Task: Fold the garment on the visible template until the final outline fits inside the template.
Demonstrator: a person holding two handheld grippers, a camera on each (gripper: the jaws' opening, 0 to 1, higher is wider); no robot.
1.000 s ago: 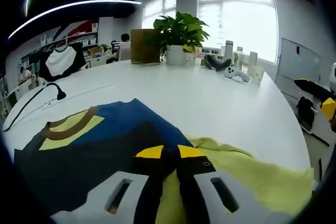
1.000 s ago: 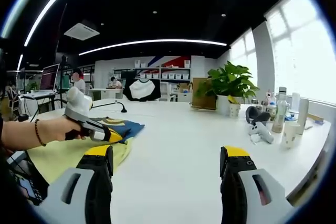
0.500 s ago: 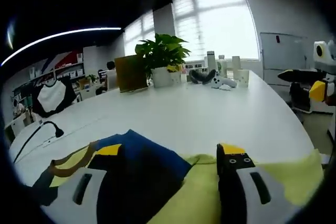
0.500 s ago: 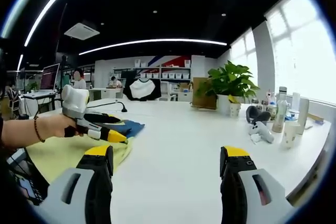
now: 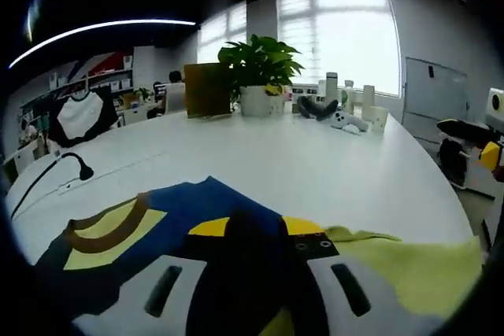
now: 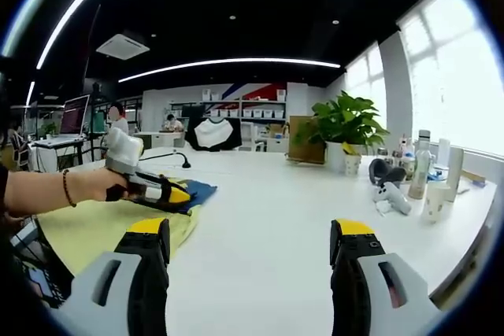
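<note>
Half a second ago the left gripper [image 5: 256, 230] had its yellow-tipped jaws spread over the cloth; now they are pressed together on a dark fold of the navy garment with a yellow-and-brown collar [image 5: 150, 230]. In the right gripper view that gripper has dropped onto the garment's edge.

The right gripper [image 6: 250, 261] hangs spread wide over bare tabletop, well apart from the garment.

The pale yellow-green template sheet [image 5: 409, 269] lies under the garment, its near edge cut off; the pinch point itself is hard to make out.

Beyond the garment, a potted green plant [image 5: 260, 64] stands on the long white table [image 5: 315, 163], in an office with bright windows.
</note>
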